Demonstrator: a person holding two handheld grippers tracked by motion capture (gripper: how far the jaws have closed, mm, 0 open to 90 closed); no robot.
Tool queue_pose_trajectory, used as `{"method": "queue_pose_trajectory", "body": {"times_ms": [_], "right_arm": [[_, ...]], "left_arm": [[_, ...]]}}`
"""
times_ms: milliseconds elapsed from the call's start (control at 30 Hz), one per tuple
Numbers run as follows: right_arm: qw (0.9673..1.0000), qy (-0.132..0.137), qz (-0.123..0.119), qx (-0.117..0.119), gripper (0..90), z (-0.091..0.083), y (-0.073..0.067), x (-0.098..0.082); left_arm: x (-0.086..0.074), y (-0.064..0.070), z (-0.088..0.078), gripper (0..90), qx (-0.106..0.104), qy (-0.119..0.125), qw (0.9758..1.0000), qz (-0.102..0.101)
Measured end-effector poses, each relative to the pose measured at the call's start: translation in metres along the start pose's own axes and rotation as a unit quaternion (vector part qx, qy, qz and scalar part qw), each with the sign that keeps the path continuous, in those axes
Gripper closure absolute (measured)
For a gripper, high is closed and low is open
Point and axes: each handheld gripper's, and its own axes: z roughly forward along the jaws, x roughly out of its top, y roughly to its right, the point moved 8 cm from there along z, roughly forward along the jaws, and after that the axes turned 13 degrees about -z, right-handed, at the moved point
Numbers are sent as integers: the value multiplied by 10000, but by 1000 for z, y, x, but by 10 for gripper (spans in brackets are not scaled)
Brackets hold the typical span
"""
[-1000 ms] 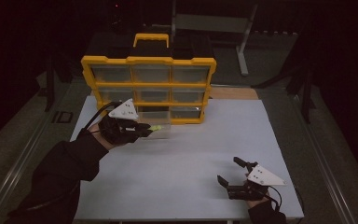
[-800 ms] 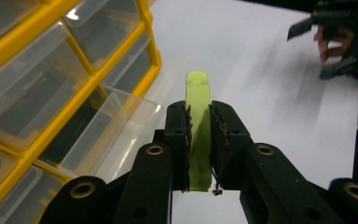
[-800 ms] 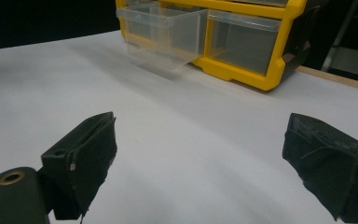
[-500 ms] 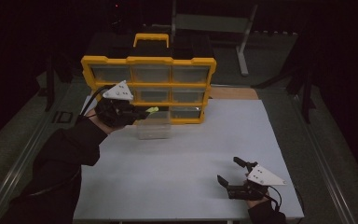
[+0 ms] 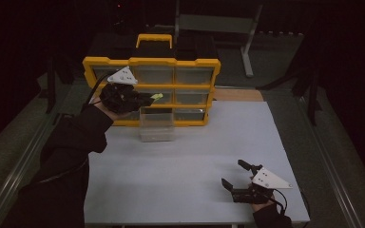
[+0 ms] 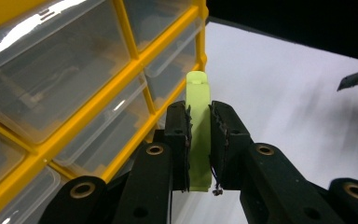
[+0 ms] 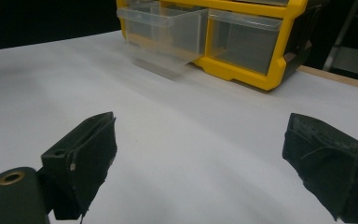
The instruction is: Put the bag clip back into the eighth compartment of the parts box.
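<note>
the left gripper (image 6: 199,128) clamps a small lime-green block (image 6: 199,135) in front of the yellow drawer cabinet (image 5: 152,90), above a clear drawer (image 5: 157,124) pulled out onto the white table (image 5: 180,161). the carrying step looks underway; next, likely, a drop into a compartment. the right gripper (image 5: 235,176) rests wide open, empty.

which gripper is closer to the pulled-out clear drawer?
Left. The left gripper, shut on a light green piece, is just above the clear drawer, at its back left. The right gripper sits open at the table's near right corner, far off.
</note>
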Motion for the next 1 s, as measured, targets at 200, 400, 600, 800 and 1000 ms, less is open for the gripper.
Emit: {"method": "queue_pose_trajectory", "body": {"times_ms": [200, 400, 600, 800, 1000], "right_arm": [[10000, -11, 1, 17, 98, 1, -1, 0], [10000, -4, -9, 20, 98, 1, 0, 0], [10000, -13, 7, 26, 99, 1, 0, -1], [10000, -8, 4, 24, 98, 0, 0, -1], [10000, 0, 4, 26, 98, 0, 0, -1]], "left_arm": [[0, -5, 8, 790, -56, 85, 9999, -120], [-5, -13, 19, 790, -71, 58, 9997, -248], [-14, -16, 34, 790, -98, -59, 9993, -342], [-24, -21, 46, 789, -32, -216, 9990, -381], [-34, -24, 57, 789, -42, -272, 9984, -485]]}}
